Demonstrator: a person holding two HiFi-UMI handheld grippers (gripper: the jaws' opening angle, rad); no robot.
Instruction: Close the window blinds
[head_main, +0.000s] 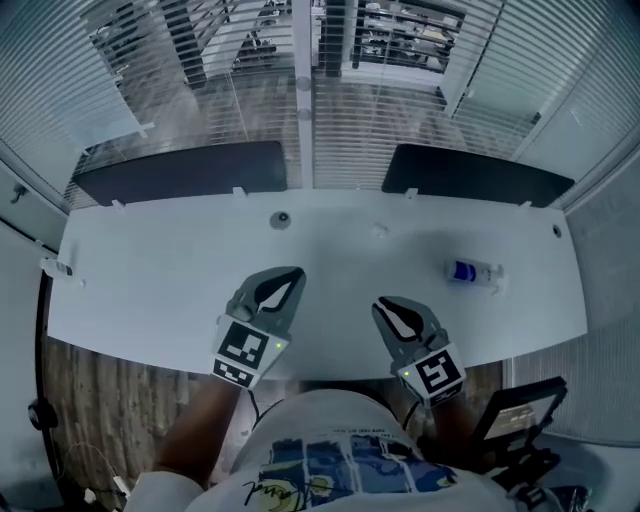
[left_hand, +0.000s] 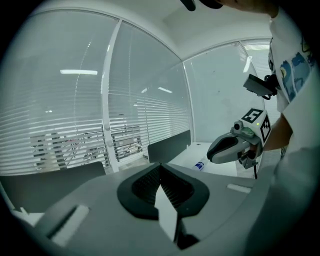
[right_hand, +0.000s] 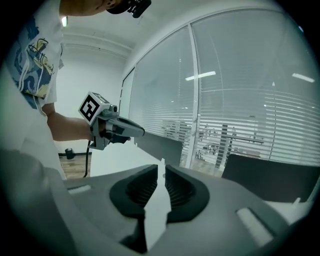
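Note:
White slatted window blinds (head_main: 215, 110) hang behind the far edge of the desk, and buildings outside show through their gaps. They also fill the left gripper view (left_hand: 60, 115) and the right gripper view (right_hand: 260, 120). My left gripper (head_main: 291, 276) hovers over the near part of the white desk (head_main: 160, 270), shut with nothing in it (left_hand: 160, 166). My right gripper (head_main: 384, 305) is beside it, a hand's width to the right, also shut and empty (right_hand: 162, 163). Both point toward the window and are well short of the blinds. No cord or wand is visible.
Two dark panels (head_main: 185, 170) (head_main: 475, 175) stand along the desk's far edge, with a white window post (head_main: 303, 90) between them. A small bottle with a blue label (head_main: 472, 272) lies on the desk at the right. A round grommet (head_main: 282, 219) sits near the middle.

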